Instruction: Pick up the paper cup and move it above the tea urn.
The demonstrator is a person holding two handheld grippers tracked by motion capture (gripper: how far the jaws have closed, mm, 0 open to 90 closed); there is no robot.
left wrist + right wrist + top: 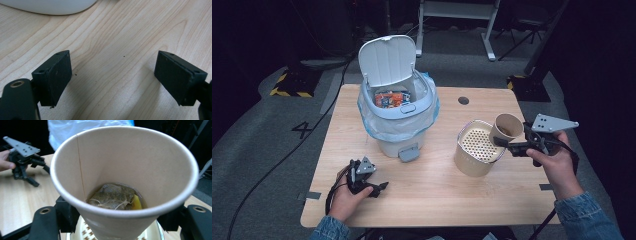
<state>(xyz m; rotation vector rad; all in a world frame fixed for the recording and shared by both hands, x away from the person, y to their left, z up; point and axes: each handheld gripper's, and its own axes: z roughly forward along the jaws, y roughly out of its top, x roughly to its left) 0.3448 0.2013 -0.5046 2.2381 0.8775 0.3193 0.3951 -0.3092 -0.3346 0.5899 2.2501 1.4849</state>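
Light wooden worktop (427, 185): my right claw (508, 145) grips a tan paper cup (506, 127) containing a wet teabag (113, 195), above the perforated cream canister (475, 148). My left claw (379, 187) rests released.

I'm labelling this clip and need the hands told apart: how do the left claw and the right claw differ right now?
The left claw is open with nothing between its jaws, while the right claw is shut on a paper cup holding a used tea bag. The left claw rests low on the wooden table; the right claw is raised over the perforated metal strainer pot. Both are hand-held, with black jaws.
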